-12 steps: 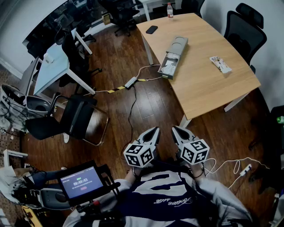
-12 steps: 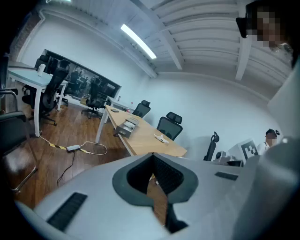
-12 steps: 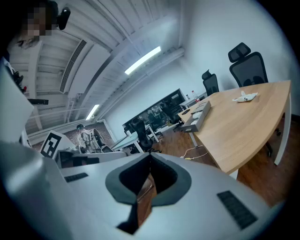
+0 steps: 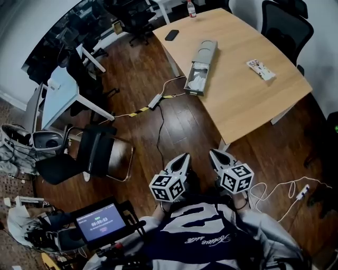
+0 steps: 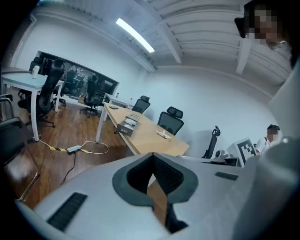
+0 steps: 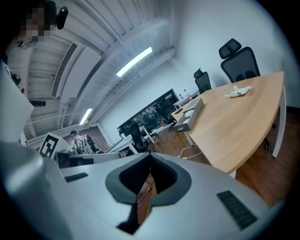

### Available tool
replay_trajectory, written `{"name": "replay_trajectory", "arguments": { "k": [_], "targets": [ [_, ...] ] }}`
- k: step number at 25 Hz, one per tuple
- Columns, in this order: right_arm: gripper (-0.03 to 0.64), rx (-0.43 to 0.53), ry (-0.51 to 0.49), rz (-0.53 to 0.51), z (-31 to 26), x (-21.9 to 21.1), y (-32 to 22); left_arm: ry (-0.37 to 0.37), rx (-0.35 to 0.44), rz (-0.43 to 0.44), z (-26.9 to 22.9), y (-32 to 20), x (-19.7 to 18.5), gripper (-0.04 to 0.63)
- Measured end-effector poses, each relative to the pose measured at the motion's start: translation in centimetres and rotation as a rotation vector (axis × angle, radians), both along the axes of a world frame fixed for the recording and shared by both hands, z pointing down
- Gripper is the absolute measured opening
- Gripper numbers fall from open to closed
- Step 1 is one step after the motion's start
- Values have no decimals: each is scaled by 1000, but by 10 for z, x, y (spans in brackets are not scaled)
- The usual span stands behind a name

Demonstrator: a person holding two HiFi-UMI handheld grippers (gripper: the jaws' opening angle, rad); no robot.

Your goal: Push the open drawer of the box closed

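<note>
A long grey box lies on the wooden table, its drawer pulled out toward the table's near edge with white contents showing. Both grippers are held close to the person's chest, far from the table. My left gripper and my right gripper point toward the table, side by side. Each has its jaws shut tip to tip with nothing between them. The box shows small and distant in the left gripper view, and the box is equally far in the right gripper view.
On the table lie a black phone, a bottle and a white packet. Cables and a power strip cross the wooden floor between me and the table. A dark folding chair stands at left, office chairs behind the table.
The head view has shifted a little, so the table sits slightly higher and further left in it. Both grippers stay shut and side by side. The drawer remains open.
</note>
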State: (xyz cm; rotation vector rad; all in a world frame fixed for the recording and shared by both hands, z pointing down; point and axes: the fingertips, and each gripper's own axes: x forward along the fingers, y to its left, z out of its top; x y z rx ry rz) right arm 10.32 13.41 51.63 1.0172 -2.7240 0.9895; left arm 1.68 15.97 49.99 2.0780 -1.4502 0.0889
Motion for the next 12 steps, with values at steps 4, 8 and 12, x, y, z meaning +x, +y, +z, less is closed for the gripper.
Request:
{"name": "replay_trajectory", "arguments": {
  "k": [4,8,12],
  "targets": [
    [-2,3,4,34,2,-9,-28,9,7,26,0,-36,-18,3],
    [-2,19,11,69,-2,-31,-60,10,25,62,-7,-75,-44,3],
    [-2,27,20,98,-7,-62,-94,-11,44,95,-15,-116,-76,3]
  ]
}}
